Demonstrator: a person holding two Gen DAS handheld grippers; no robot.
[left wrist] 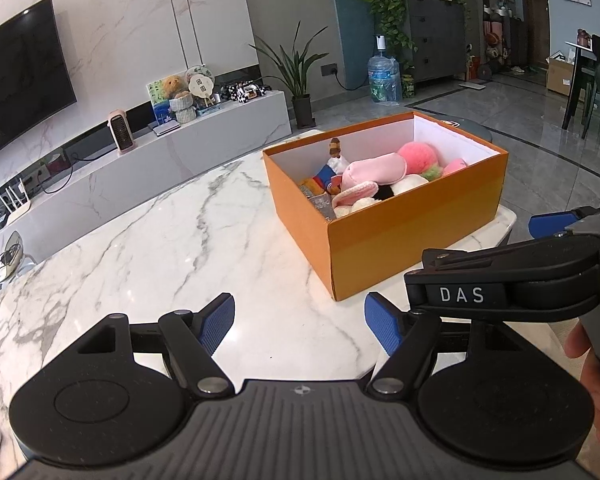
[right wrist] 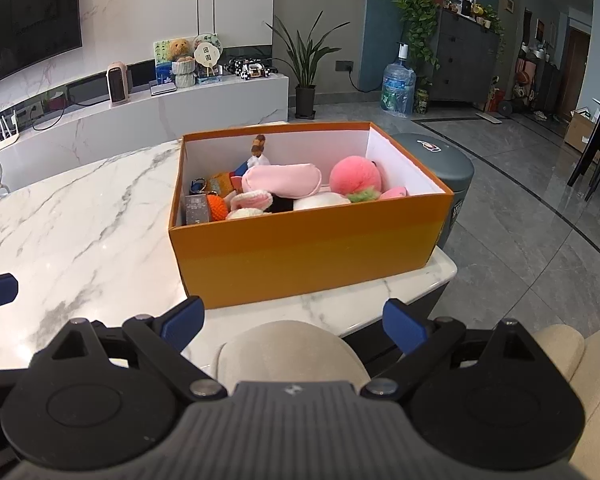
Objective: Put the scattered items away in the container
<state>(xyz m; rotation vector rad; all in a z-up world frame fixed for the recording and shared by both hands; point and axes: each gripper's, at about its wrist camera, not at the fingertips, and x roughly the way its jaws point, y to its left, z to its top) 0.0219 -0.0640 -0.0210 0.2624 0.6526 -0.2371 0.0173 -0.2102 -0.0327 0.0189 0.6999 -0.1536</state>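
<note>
While both tools sit back from the orange box [right wrist: 308, 256], I judge the tidying all but finished: the marble tabletop [left wrist: 148, 240] shows no loose items in either view. My left tool [left wrist: 299, 322] stands well open with nothing between its blue pads, and my right tool [right wrist: 294, 322] is likewise spread wide and empty. From the right wrist, the box lies at twelve o'clock, holding a pink plush pouch [right wrist: 284, 178], a peach plush [right wrist: 354, 176], a small figurine [right wrist: 257, 148] and an orange knitted piece [right wrist: 216, 208]. Next I would check the tabletop's hidden edges before withdrawing. On the right tool's side, seen at three o'clock from the left wrist, I read "DAS" [left wrist: 461, 294].
</note>
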